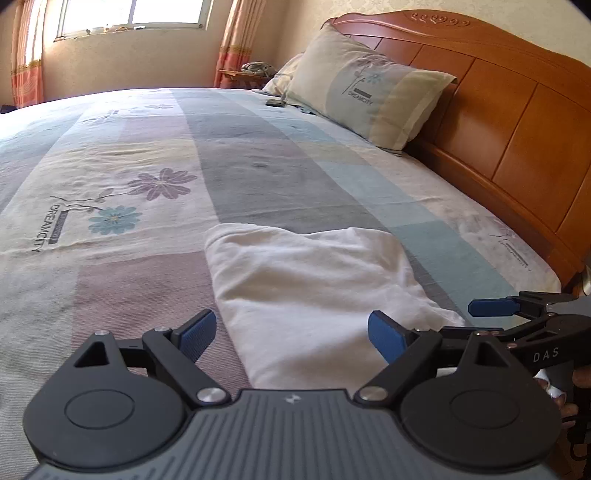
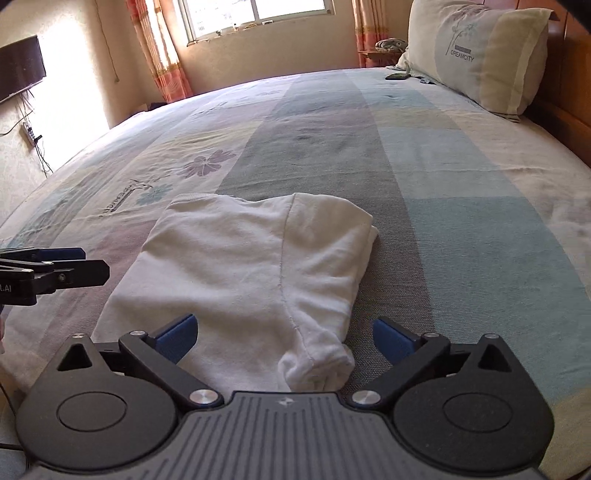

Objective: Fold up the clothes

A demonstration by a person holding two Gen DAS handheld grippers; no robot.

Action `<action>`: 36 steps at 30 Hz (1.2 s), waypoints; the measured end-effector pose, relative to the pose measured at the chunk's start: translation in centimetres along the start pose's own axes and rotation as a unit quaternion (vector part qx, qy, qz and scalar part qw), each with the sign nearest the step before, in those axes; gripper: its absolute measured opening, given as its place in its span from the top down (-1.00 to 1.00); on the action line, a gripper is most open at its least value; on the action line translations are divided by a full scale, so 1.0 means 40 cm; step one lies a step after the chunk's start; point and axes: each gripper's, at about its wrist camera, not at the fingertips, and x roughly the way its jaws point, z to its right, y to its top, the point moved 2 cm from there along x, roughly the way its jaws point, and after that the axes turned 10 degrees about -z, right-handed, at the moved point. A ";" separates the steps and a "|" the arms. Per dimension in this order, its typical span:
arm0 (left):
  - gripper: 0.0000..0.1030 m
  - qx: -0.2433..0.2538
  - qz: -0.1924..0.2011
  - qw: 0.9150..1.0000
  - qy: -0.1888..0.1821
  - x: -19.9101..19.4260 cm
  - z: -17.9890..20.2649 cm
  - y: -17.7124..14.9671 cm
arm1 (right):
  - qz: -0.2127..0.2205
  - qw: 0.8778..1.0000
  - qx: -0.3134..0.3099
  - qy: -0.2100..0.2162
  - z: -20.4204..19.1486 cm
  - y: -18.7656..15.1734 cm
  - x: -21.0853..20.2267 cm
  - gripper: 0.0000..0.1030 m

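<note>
On the bed (image 2: pixel 461 229), near its closest edge, we record 1 white cotton garment (image 2: pixel 255 273), folded into a rough rectangle and lying flat on the patchwork bedspread of grey, blue, lilac and cream panels printed with purple and blue flowers (image 1: pixel 147 192). A seam runs down the garment's upper layer, and at the near right corner a rolled sleeve end or cuff bulges up.

Left tongs (image 1: pixel 291 336): black linkage arms with blue ribbed pads, spread wide. They pinch nothing; in the left wrist view the garment's near edge lies below and between the 2 pads, neither of which presses the cloth.

Right tongs (image 2: pixel 284 338): same build, also spread wide and pinching nothing. In the right wrist view the rolled cuff sits between the pads, apart from both. In the left wrist view these tongs (image 1: pixel 491 317) appear at the right edge, beside the garment's right side, with fingers of the person's hand (image 1: pixel 561 398) partly visible on the handle.

Further items:
- 1 cream and blue pillow printed with a flower and the word DREAMCITY (image 1: pixel 373 96), leaning against the headboard.
- 1 orange-brown wooden headboard with carved top (image 1: pixel 517 122).
- 1 small dark flat object, possibly a phone (image 2: pixel 398 76), on the bedspread near the pillow.
- 1 window (image 2: pixel 255 14) flanked by orange patterned curtains (image 2: pixel 162 55).
- 1 dark wall-mounted screen (image 2: pixel 20 66), at the left of the right wrist view.
</note>
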 end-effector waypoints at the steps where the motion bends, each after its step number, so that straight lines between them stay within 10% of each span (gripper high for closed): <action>1: -0.73 0.012 -0.004 1.000 -0.004 0.012 0.014 -0.007 | 0.002 1.000 0.004 -0.001 0.005 -0.008 -0.012 -1.00; 16: -0.75 -0.001 -0.006 1.000 0.014 -0.077 0.043 -0.029 | 0.044 0.999 0.008 -0.003 -0.006 -0.044 -0.136 -1.00; 36: -0.75 -0.082 -0.045 0.993 0.067 -0.090 -0.068 -0.068 | -0.021 0.999 -0.021 0.030 -0.089 0.022 0.069 -1.00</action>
